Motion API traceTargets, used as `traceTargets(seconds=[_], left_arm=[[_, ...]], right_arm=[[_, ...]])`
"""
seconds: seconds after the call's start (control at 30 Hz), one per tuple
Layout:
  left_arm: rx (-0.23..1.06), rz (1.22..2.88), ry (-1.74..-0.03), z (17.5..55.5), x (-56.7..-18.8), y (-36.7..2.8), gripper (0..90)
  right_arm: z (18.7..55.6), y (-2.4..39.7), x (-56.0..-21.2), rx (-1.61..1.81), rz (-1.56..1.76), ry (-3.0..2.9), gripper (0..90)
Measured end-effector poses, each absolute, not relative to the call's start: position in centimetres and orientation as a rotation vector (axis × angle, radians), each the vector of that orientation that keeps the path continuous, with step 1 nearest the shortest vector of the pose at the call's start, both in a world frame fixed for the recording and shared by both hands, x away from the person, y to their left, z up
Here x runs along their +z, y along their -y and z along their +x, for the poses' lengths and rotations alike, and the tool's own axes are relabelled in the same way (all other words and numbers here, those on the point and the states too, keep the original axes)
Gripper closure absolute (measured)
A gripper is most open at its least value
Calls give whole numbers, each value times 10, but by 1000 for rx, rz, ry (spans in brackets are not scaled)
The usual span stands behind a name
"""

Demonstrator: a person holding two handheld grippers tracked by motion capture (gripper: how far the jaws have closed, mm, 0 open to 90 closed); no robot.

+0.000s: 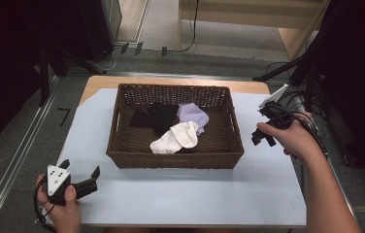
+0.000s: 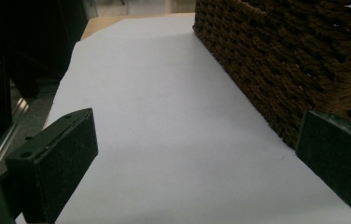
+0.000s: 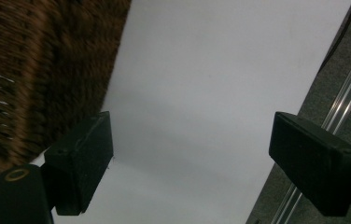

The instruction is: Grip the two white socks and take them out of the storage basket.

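High view: one basket holds four socks; left tongs and right tongs gape wide, empty.

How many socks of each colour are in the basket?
In the basket, as far as the high view shows:
White socks: 1 bundle
Purple socks: 1 bundle
Black socks: 1 pile, too dark to count apart
Total: 3 colour groups
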State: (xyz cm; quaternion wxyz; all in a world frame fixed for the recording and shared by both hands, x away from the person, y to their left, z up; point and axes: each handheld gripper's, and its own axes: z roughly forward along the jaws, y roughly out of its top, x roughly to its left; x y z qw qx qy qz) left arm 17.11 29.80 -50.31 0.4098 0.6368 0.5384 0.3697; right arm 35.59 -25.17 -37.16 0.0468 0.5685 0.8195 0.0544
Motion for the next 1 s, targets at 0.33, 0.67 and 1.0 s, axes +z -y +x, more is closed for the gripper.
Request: traceTargets(seconds=[0.33, 0.67, 1.0], left_arm=[[950, 1596, -1348, 171, -504, -297, 0], [955, 1599, -1358, 171, -503, -296, 0], [967, 1575, -1365, 170, -504, -297, 0]], right_arm=[[367, 215, -362, 200, 1720, -2514, 140], [377, 171, -364, 189, 1669, -2555, 139], [381, 133, -367, 208, 1609, -2594, 139]])
